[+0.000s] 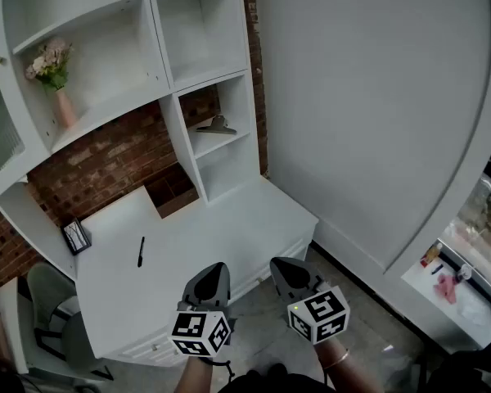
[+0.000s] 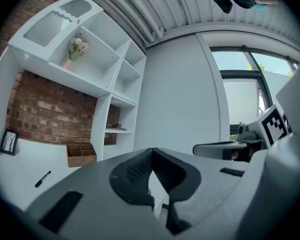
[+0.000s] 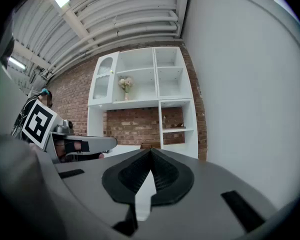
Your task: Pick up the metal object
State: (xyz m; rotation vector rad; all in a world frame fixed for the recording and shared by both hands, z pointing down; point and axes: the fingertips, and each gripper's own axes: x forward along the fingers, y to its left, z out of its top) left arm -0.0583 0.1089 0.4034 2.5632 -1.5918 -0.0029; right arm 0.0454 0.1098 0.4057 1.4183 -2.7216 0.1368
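The metal object [image 1: 215,126], a grey clip-like piece, lies on a small shelf of the white wall unit, far above and beyond both grippers. It shows small in the left gripper view [image 2: 115,127] and in the right gripper view [image 3: 177,127]. My left gripper [image 1: 217,267] hovers at the desk's front edge, its jaws [image 2: 151,151] meeting at the tips with nothing between them. Beside it to the right, my right gripper [image 1: 280,262] hangs over the floor, jaws [image 3: 151,150] closed and empty. Both point level toward the shelves.
On the white desk [image 1: 229,228] lie a black pen [image 1: 141,251] and a small framed picture [image 1: 76,236]. A wooden organiser [image 1: 173,191] sits against the brick wall. A vase of flowers [image 1: 56,76] stands on a higher shelf. A grey chair [image 1: 53,318] is at left.
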